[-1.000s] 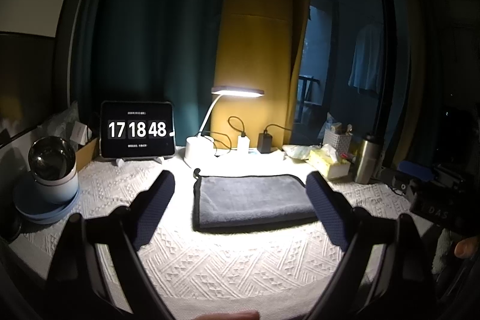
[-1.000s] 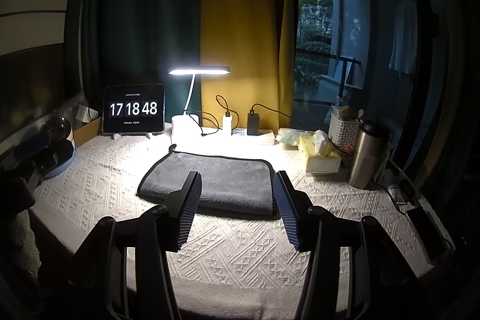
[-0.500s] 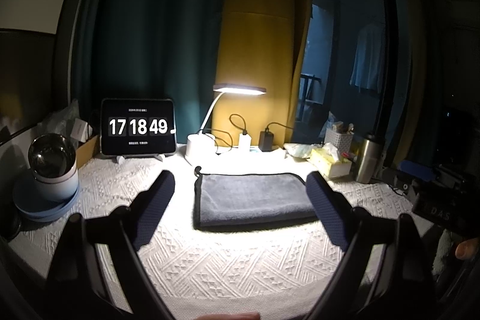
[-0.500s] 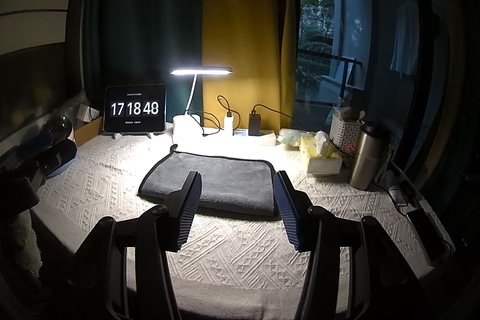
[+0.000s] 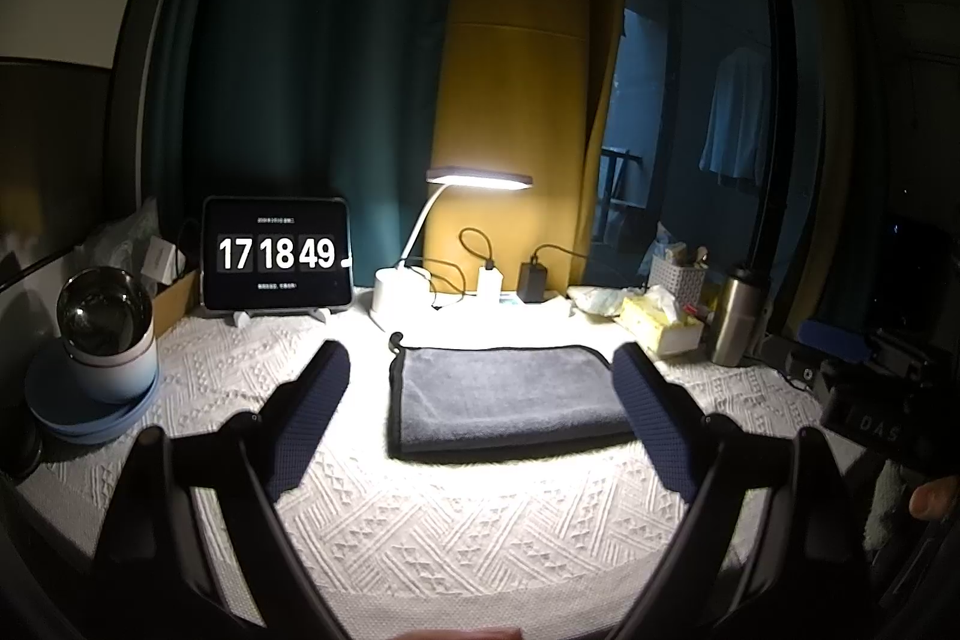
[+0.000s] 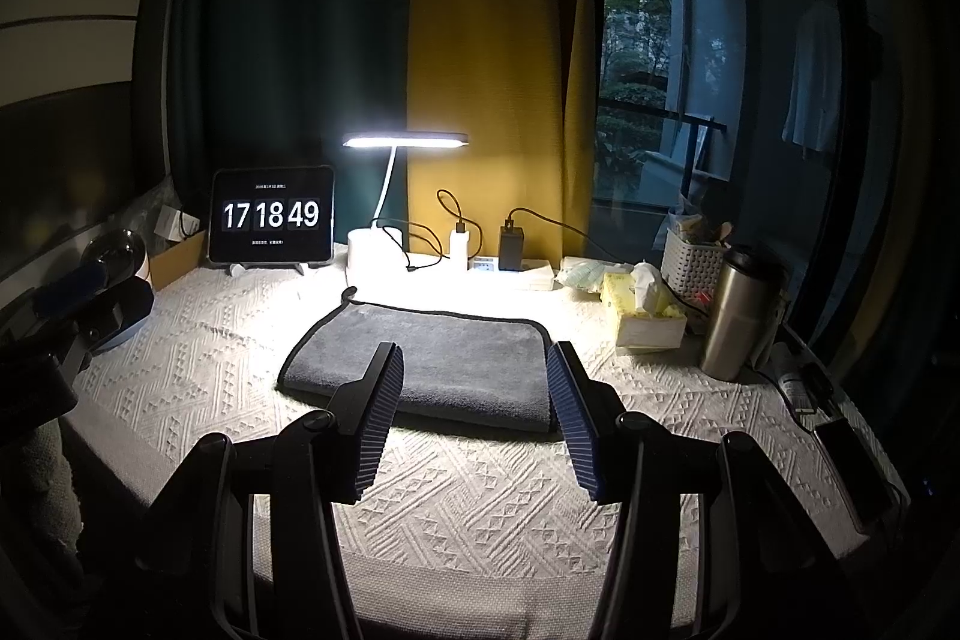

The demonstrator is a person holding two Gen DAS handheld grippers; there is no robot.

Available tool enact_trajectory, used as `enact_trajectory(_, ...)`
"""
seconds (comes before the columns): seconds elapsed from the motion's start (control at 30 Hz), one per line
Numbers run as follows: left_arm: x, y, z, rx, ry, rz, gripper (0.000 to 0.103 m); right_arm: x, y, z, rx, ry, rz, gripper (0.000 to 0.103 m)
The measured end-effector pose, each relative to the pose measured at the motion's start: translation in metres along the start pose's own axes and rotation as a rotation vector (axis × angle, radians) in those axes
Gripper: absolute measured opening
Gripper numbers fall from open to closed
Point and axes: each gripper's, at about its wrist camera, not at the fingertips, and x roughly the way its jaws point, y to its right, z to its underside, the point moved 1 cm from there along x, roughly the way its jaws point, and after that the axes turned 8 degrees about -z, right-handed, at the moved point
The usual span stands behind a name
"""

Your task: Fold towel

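- Left gripper (image 5: 480, 424) and right gripper (image 6: 477, 418): fingers spread apart, empty, above the white tablecloth (image 6: 480, 496).
- Folded grey towel (image 6: 432, 370): flat at table centre, untouched.
- Beyond: lit desk lamp (image 6: 384, 220), clock tablet (image 6: 271, 215), tissue box (image 6: 642, 313), steel flask (image 6: 735, 313).
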Motion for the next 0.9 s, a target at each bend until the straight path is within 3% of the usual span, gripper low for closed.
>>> enact_trajectory(0.9, -0.0014, -0.0002, -0.0001, -0.002, 0.002, 0.009, 0.09, 0.0004, -0.0023, -0.0001, -0.001, -0.003, 0.0, 0.053)
